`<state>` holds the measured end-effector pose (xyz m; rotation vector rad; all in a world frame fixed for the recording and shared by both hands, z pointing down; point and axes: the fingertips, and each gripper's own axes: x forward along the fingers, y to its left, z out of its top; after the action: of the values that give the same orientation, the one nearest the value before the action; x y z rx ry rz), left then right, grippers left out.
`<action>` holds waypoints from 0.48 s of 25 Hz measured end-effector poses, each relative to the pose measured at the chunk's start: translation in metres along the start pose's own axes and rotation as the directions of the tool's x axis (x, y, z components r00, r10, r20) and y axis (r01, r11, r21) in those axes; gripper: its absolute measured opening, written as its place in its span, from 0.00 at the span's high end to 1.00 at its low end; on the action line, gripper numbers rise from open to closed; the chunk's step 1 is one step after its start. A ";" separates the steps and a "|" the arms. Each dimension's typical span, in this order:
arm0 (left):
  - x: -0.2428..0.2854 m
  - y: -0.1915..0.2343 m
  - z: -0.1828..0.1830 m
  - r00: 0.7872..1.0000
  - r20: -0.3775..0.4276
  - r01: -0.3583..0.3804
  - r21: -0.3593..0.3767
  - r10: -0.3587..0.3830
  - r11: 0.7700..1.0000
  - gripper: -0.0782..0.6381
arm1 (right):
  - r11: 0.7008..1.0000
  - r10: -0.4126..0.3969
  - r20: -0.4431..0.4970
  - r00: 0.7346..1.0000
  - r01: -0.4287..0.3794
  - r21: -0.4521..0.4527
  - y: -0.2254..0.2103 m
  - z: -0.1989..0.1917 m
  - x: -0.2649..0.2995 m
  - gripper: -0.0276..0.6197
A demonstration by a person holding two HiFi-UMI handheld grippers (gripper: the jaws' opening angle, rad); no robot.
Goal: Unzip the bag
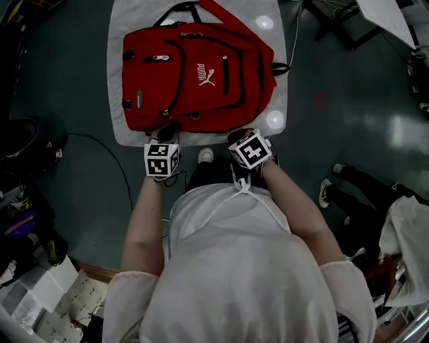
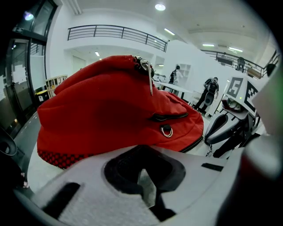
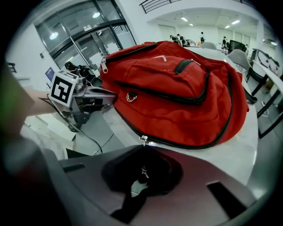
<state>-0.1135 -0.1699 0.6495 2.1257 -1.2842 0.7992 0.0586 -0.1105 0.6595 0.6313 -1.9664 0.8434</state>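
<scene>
So this is basically square one on the unzip. The red backpack (image 1: 194,74) is lying flat on the white table (image 1: 127,20), front pockets up, with its bottom edge toward the person and both claws parked right at that edge. In the right gripper view the main zipper (image 3: 190,143) runs round the side with its teeth meshed the whole visible length, and none of the pocket zips I can see look open either, so nothing's undone yet as far as I can tell. The good bit: the right gripper (image 3: 141,176) has its jaws pinched together, and it looks like they've got the little metal zipper pull (image 3: 143,140), since the slider sits right at the claw's lip with the tab going down into it. The left gripper (image 2: 143,176) has its jaws drawn in too, but I don't see any red fabric or anything else between them; it's just up against the bag's end. So my read is the grab's done and the whole drag along the track is left. Writing-wise: white PUMA logo (image 1: 206,75) with the cat on the front pocket. There's a small grey tag (image 1: 139,100) too, way too tiny to read.
</scene>
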 end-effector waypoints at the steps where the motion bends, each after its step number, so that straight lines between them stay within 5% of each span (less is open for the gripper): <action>1: 0.000 0.000 0.000 1.000 -0.001 -0.001 -0.005 0.001 1.000 0.86 | 1.000 0.001 -0.002 1.000 -0.001 0.010 -0.002 -0.001 -0.001 0.92; 12: 0.000 0.001 0.000 1.000 -0.001 -0.020 -0.027 0.020 0.999 0.86 | 0.997 -0.066 -0.022 0.998 0.067 0.045 -0.042 -0.020 -0.023 0.92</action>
<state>-0.1142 -0.1699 0.6498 2.0937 -1.3104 0.7864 0.1096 -0.1200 0.6606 0.7079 -1.9016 0.8532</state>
